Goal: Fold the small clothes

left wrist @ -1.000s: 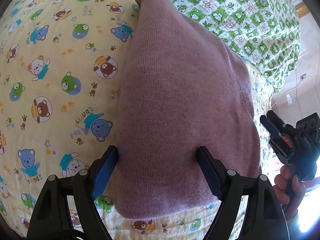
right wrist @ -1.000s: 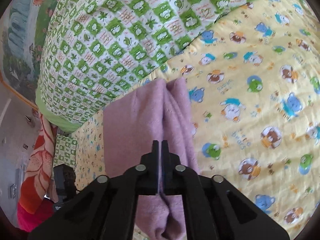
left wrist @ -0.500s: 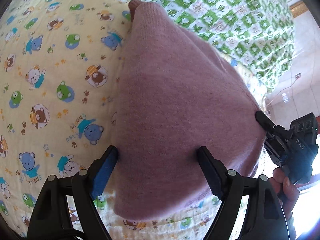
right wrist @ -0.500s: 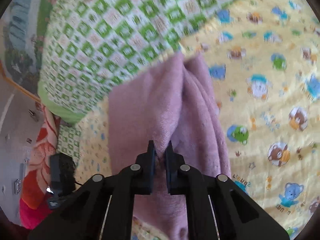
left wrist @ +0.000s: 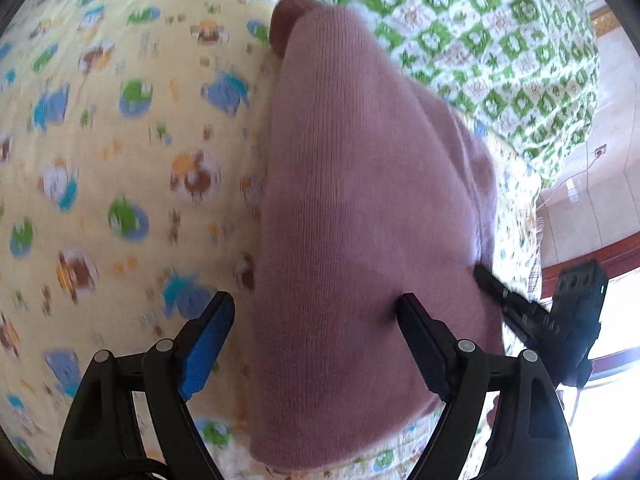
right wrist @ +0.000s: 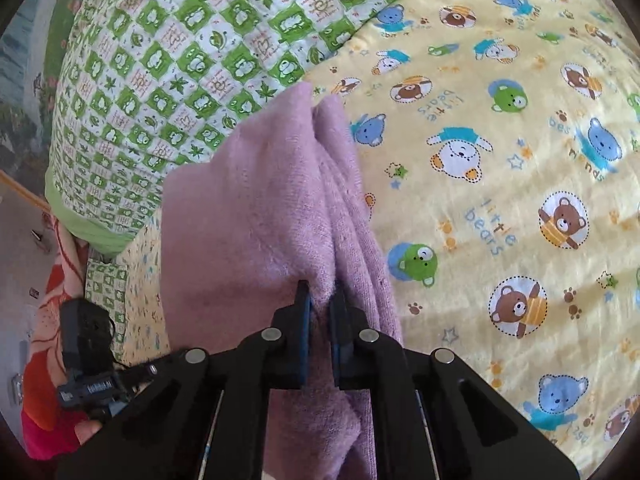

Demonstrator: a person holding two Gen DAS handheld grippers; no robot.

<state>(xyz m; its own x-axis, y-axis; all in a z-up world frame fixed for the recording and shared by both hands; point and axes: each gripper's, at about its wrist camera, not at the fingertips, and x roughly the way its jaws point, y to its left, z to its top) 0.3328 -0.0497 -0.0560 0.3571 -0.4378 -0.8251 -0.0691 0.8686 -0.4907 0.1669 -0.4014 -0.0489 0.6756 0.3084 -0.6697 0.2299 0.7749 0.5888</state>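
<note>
A pink knitted garment [left wrist: 360,200] lies folded lengthwise on the yellow bear-print sheet [left wrist: 120,160]. My left gripper [left wrist: 316,320] stands open above its near end. One finger is over the sheet beside the left edge and the other is over the knit. My right gripper [left wrist: 482,274] comes in from the right, its tip at the garment's right edge. In the right wrist view my right gripper [right wrist: 320,300] is shut on a raised ridge of the pink garment [right wrist: 240,220], with fabric bunched between the pads.
A green-and-white checked quilt [left wrist: 480,40] lies beyond the garment [right wrist: 180,60]. The yellow sheet [right wrist: 500,160] spreads wide to the right. An orange flowered cloth [right wrist: 44,320] hangs at the bed's left edge, near the left tool's black body [right wrist: 86,344]. Tiled floor [left wrist: 600,200] shows past the bed.
My right gripper dropped onto the garment's right edge and pinched a ridge of fabric. The left view slid a little along the garment, its jaws still wide.
</note>
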